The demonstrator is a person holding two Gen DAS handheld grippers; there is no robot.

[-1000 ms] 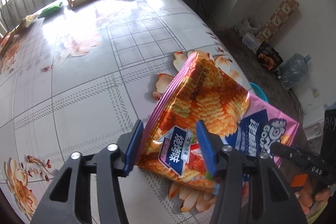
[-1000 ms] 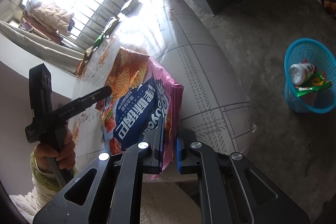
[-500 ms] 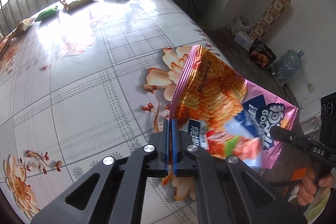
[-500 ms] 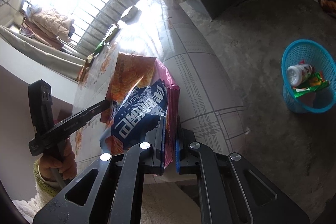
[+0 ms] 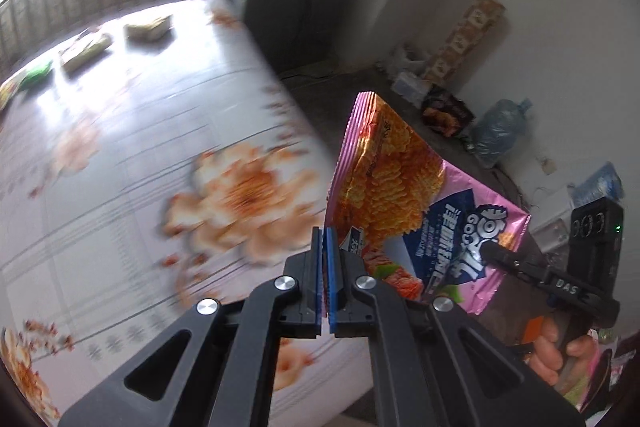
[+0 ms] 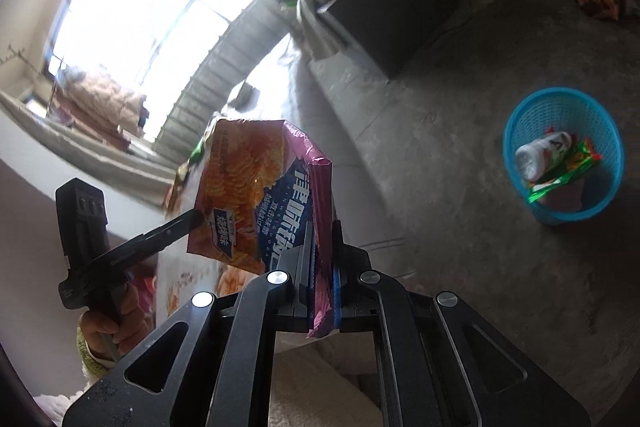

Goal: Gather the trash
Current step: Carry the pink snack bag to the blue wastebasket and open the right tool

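Left gripper point(image 5: 325, 239): blue pads pressed together on the lower corner of the snack bag point(image 5: 400, 203), the thin foil edge caught between them, as far as the blurred view allows. Right gripper point(image 6: 323, 259): jaws pinched nearly closed on the bag's opposite pink sealed edge, which runs down between the pads and pokes out below. Snack bag: pink and orange foil with a blue label, held in the air between the two grippers, lifted off the table. Table point(image 5: 120, 155): floral cloth, left of and below the left gripper; several packets point(image 5: 86, 47) lie at its far end, well apart. Blue basket point(image 6: 560, 155): on the concrete floor, right of and beyond the right gripper, holding a plastic bottle point(image 6: 540, 151) and a green wrapper point(image 6: 564, 171). Water jug point(image 5: 500, 131): against the wall, beyond the bag.
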